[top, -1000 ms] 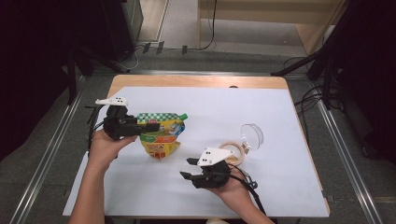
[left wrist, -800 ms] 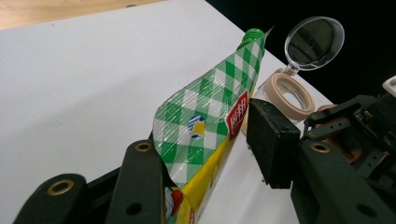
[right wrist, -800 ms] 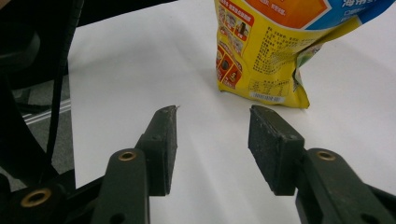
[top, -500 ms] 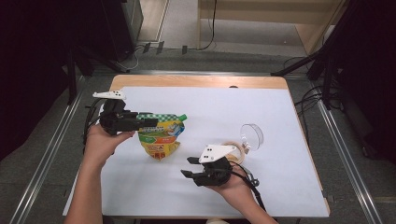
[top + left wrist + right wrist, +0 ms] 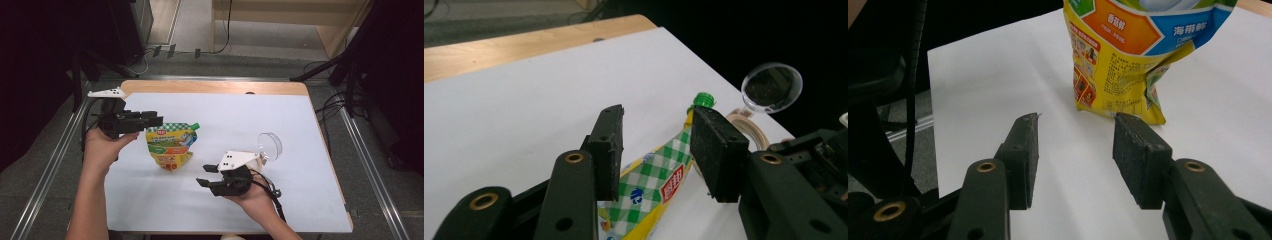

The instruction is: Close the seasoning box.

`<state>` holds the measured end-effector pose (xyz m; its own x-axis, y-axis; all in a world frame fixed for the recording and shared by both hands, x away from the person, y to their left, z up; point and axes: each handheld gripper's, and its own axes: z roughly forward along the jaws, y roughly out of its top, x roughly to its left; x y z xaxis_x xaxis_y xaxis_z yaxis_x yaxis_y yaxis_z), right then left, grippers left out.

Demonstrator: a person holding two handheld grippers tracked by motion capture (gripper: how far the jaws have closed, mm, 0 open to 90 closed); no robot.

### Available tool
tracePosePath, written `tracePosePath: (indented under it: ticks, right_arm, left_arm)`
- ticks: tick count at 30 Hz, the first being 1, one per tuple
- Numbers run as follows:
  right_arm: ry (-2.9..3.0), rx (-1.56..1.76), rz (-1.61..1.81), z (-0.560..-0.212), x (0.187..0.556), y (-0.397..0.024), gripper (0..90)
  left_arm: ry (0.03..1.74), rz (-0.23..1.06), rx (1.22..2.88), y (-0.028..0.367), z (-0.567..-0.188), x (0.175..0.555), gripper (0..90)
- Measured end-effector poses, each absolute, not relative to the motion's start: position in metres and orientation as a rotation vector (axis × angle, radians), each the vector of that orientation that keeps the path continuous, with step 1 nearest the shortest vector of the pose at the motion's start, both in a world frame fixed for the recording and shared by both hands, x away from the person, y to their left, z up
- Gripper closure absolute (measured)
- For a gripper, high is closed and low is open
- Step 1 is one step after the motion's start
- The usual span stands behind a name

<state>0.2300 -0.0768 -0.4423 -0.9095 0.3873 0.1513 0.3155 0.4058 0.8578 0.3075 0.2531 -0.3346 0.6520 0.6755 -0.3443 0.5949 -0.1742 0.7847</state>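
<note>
The left gripper [image 5: 150, 120] has lifted since a second ago, up off the top of the yellow and green-checked stand-up pouch [image 5: 170, 146] with a green screw cap, and its jaws have just been opening; they stand apart now, released, with nothing pressed between the pads. In the left gripper view the pouch's checked top edge shows below and between the two black pads, its red label with white characters just under the right-hand pad, the green cap [image 5: 703, 99] beyond that pad's tip. The pouch stands on its own on the white table sheet [image 5: 225, 120]. The right gripper [image 5: 206, 176] is parted too, empty, its jaws pointing at the pouch from well apart. In the right gripper view the pouch's back sits ahead and slightly right of the jaws: an orange panel and a blue panel with white Chinese characters, then fine print on yellow too small to read. Behind the right gripper, near its grey plate, stands a clear round lid [image 5: 270, 145] on a beige ring
</note>
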Motion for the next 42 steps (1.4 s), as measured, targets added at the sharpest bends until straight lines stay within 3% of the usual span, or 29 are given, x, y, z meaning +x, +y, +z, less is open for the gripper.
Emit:
tracePosePath:
  ticks: [18, 23, 42]
  right_arm:
    - [2.574, 0.709, 1.532, -0.425, 0.244, -0.1, 54.3]
    - [2.574, 0.713, 1.529, -0.422, 0.246, -0.105, 54.3]
    - [2.513, 0.764, 1.526, -0.394, 0.256, -0.142, 58.7]
  left_arm:
    - [1.181, 0.143, 1.814, 0.292, -0.371, 0.321, 54.1]
    - [1.158, 0.165, 1.858, 0.293, -0.383, 0.324, 45.6]
    - [1.139, 0.158, 1.954, 0.283, -0.405, 0.329, 43.5]
